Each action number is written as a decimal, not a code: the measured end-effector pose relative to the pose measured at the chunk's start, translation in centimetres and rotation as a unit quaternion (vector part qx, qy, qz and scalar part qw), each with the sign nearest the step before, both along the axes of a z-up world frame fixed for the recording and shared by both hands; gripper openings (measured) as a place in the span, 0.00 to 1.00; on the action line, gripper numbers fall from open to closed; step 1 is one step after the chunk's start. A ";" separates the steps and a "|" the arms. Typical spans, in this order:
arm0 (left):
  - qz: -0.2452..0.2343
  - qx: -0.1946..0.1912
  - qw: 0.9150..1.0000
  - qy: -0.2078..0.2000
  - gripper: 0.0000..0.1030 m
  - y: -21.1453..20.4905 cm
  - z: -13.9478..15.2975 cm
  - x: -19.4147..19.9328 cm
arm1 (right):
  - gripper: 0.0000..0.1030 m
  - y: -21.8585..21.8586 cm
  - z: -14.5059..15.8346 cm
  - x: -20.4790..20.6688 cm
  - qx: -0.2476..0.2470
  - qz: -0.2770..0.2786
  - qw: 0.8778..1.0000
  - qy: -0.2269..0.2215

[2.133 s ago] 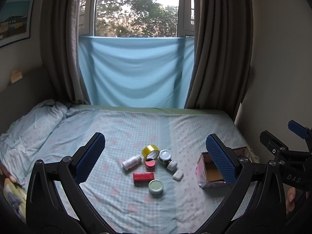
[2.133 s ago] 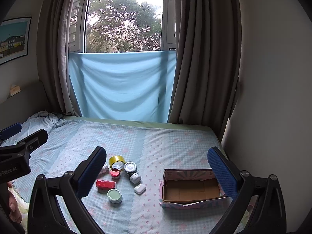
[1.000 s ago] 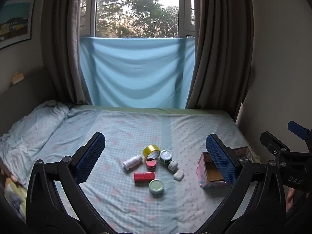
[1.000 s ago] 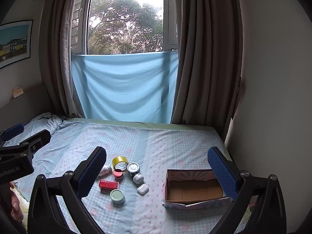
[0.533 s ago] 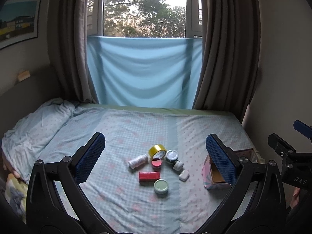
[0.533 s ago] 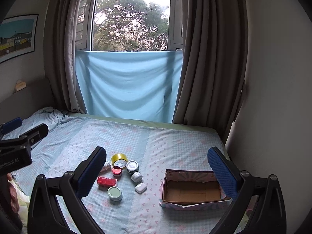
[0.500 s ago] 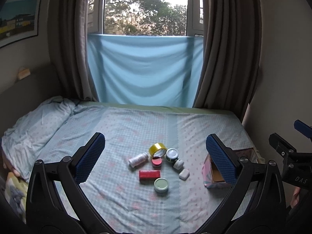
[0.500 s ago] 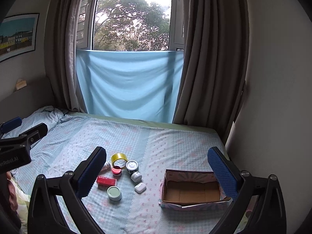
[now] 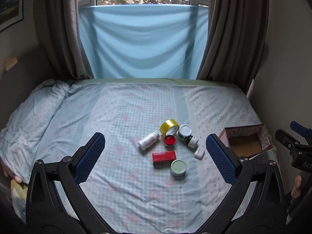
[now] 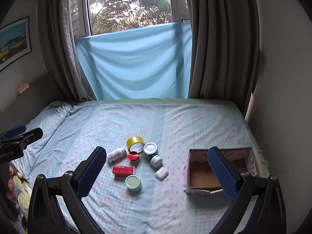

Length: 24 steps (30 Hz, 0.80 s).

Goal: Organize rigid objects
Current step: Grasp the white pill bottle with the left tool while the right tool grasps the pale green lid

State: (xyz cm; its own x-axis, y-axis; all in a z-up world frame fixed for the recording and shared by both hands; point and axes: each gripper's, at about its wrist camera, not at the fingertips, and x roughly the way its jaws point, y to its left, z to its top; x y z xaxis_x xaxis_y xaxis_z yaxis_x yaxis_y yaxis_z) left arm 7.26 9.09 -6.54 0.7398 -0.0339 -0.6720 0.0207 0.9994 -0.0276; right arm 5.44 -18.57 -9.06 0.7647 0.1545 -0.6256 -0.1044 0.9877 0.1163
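Observation:
A cluster of small items lies mid-bed: a yellow tape roll (image 9: 169, 126), a white bottle (image 9: 148, 140) on its side, a red-lidded jar (image 9: 170, 141), a red box (image 9: 164, 156), a green-lidded jar (image 9: 178, 167), a white-lidded dark jar (image 9: 185, 131), a small white jar (image 9: 193, 142) and a white earbud case (image 9: 199, 152). An open cardboard box (image 9: 246, 142) sits to their right. In the right wrist view the red box (image 10: 123, 170), the green-lidded jar (image 10: 133, 183) and the cardboard box (image 10: 204, 175) show. My left gripper (image 9: 156, 157) and right gripper (image 10: 158, 167) are open, empty, above the near bed.
The bed sheet (image 9: 120, 113) is pale blue check with a crumpled quilt (image 9: 29, 117) at the left. A wall (image 10: 282, 97) runs close along the bed's right side. Curtains (image 9: 140, 44) and a window stand behind the bed.
Both grippers have moved forward and tilted down over the bed, so the items and box look nearer and larger. Nothing on the bed has moved. Both stay open.

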 end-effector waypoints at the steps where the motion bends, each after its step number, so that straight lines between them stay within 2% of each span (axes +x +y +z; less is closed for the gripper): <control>1: -0.014 -0.001 1.000 0.010 1.00 1.1 -0.5 1.2 | 1.00 0.6 -0.4 0.3 0.003 -0.006 1.000 0.008; 5: -0.071 -0.005 0.996 0.045 1.00 4.1 -2.5 5.9 | 1.00 3.8 -2.7 2.0 0.020 -0.042 0.998 0.048; 9: -0.130 0.008 0.988 0.080 0.99 6.2 -5.3 11.4 | 1.00 6.6 -5.7 3.8 0.040 -0.079 0.991 0.096; 13: -0.191 0.009 0.973 0.131 0.99 7.0 -9.9 16.9 | 1.00 8.5 -8.8 5.4 0.053 -0.129 0.979 0.147; 16: -0.225 0.021 0.960 0.167 0.99 6.6 -14.3 20.9 | 1.00 9.7 -11.6 6.5 0.041 -0.148 0.971 0.185; 24: -0.258 0.041 0.925 0.278 0.99 4.2 -26.8 28.2 | 1.00 13.2 -20.4 11.1 0.011 -0.122 0.947 0.298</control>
State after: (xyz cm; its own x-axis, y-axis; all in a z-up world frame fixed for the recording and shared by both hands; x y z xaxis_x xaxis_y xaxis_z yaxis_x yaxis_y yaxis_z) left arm 35.48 13.31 -33.30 0.1793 -0.2180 -0.9593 0.5002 0.8599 -0.1019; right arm 16.50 -5.39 -29.46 0.2923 0.0361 -0.9556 0.2178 0.9705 0.1033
